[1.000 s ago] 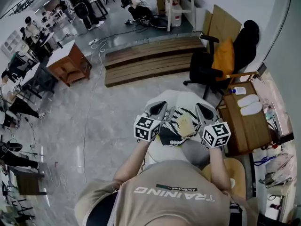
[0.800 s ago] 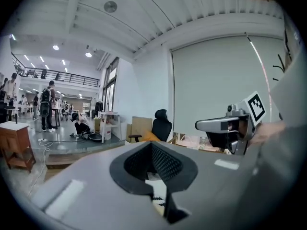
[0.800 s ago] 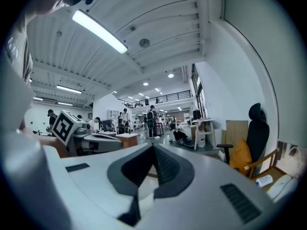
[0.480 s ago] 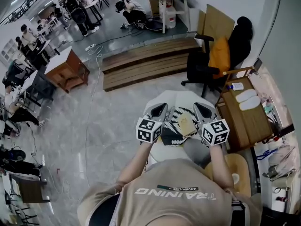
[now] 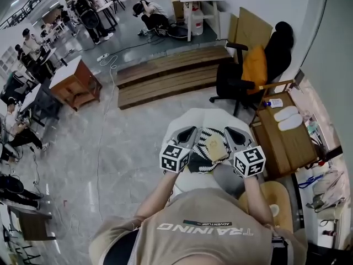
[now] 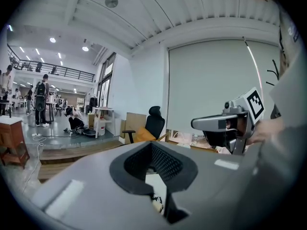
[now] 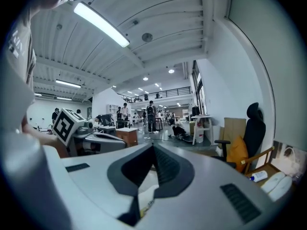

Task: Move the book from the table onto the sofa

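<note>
A book (image 5: 212, 146) with a black-and-white zigzag border and a tan middle hangs between my two grippers, over a white sofa seat (image 5: 194, 118). My left gripper (image 5: 188, 132) is shut on the book's left edge and my right gripper (image 5: 231, 131) on its right edge. In the left gripper view the jaws (image 6: 152, 145) are together, a sliver of the book (image 6: 155, 202) shows below them, and the right gripper (image 6: 224, 123) is opposite. In the right gripper view the jaws (image 7: 153, 148) are also together over a pale strip of the book (image 7: 147, 195), with the left gripper (image 7: 91, 136) opposite.
A black office chair with an orange cushion (image 5: 249, 70) stands beyond the sofa. At the right are a wooden table (image 5: 278, 148) with white slippers and a round wooden stool (image 5: 276, 200). A low wooden platform (image 5: 171, 73), a brown desk (image 5: 74, 81) and several people are farther off.
Both grippers have sunk a little with the book still between them, over the white sofa seat. Neither grip has changed.
</note>
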The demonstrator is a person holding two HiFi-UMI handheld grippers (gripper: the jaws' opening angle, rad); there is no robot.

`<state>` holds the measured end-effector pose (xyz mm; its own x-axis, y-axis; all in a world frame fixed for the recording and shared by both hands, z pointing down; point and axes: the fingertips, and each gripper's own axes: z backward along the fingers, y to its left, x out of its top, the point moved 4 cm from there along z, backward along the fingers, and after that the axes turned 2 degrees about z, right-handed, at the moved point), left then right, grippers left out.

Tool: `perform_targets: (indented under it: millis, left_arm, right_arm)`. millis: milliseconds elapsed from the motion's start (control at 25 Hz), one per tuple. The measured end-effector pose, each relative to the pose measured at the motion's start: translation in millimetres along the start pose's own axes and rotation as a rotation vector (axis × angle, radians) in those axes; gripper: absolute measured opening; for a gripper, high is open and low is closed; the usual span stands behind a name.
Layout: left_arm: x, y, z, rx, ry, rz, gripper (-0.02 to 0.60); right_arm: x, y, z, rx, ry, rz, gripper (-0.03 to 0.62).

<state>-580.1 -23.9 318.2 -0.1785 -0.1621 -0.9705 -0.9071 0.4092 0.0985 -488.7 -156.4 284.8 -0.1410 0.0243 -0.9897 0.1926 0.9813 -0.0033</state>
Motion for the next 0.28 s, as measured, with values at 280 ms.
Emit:
perform_targets:
  millis: [280]
  left_arm:
    - [-2.1, -7.8, -3.3, -0.025, 0.016, -0.017, -0.002]
  right_arm:
    - [-5.1, -3.2, 9.8, -0.019, 0.016, -0.008, 0.005]
